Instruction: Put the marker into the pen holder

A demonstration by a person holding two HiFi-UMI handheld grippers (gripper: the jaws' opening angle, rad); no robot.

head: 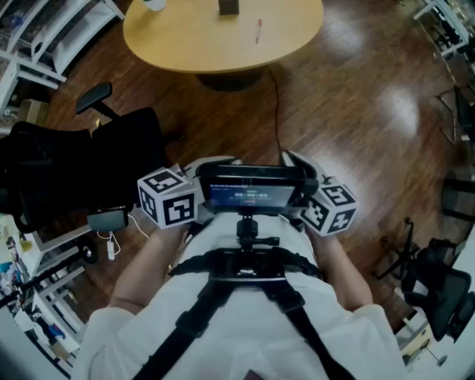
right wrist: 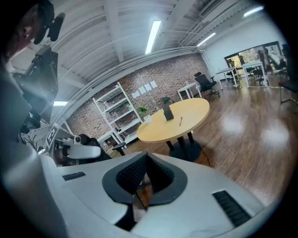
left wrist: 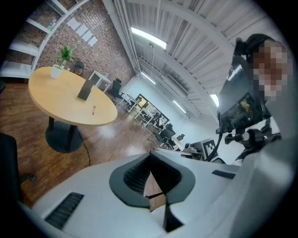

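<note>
A red marker [head: 257,31] lies on the round wooden table [head: 185,44] far ahead, near a dark pen holder [head: 228,7] at the table's far side. The left gripper view shows the pen holder [left wrist: 85,89] upright with the marker [left wrist: 93,109] lying beside it. They appear again in the right gripper view, pen holder [right wrist: 167,113] and marker [right wrist: 180,120]. My left gripper [head: 210,165] and right gripper [head: 303,162] are held close to my chest, far from the table. Both the left gripper [left wrist: 150,173] and right gripper [right wrist: 146,168] are shut with nothing between the pads.
A chest-mounted screen [head: 252,190] sits between the grippers. A black office chair [head: 96,148] stands at the left and white shelving [head: 52,37] at the upper left. A cable [head: 276,111] runs over the wood floor. More chairs [head: 445,297] stand at the right. A potted plant [left wrist: 60,60] is on the table.
</note>
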